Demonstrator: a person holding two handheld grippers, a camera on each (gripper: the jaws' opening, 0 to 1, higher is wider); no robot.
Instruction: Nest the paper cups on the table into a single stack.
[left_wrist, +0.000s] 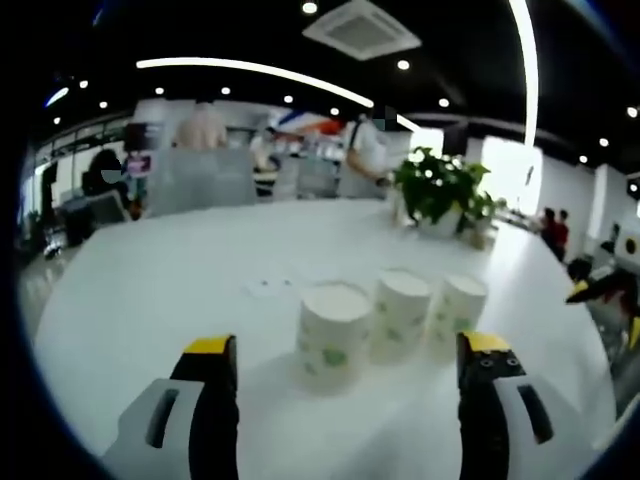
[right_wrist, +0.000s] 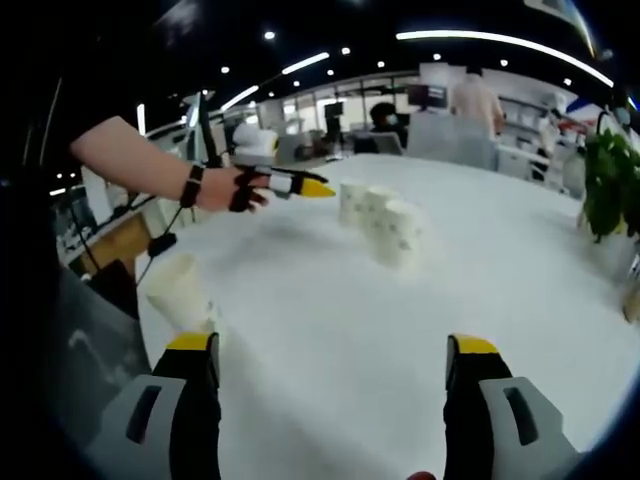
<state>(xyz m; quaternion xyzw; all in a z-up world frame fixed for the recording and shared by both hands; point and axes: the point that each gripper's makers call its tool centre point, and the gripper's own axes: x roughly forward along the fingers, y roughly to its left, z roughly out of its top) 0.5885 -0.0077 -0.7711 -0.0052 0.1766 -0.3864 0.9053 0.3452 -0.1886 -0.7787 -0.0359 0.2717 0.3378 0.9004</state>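
Left gripper view: left tool (left_wrist: 345, 365) spread wide, empty, facing three upside-down paper cups (left_wrist: 333, 335) in row on white table (left_wrist: 150, 290), nearest potted plant (left_wrist: 440, 190) side. Right tool (right_wrist: 330, 365) wide, empty. Cups likely light, thin-walled, crushable; pinch gently mid-wall.

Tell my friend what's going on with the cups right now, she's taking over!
Left gripper: open, holding nothing, facing the cups.
Right gripper: open, holding nothing, farther back.
Three paper cups stand upside down in a row on the white table: nearest cup, middle cup, far cup.
Done: nothing nested.
Left: stack all three into one.
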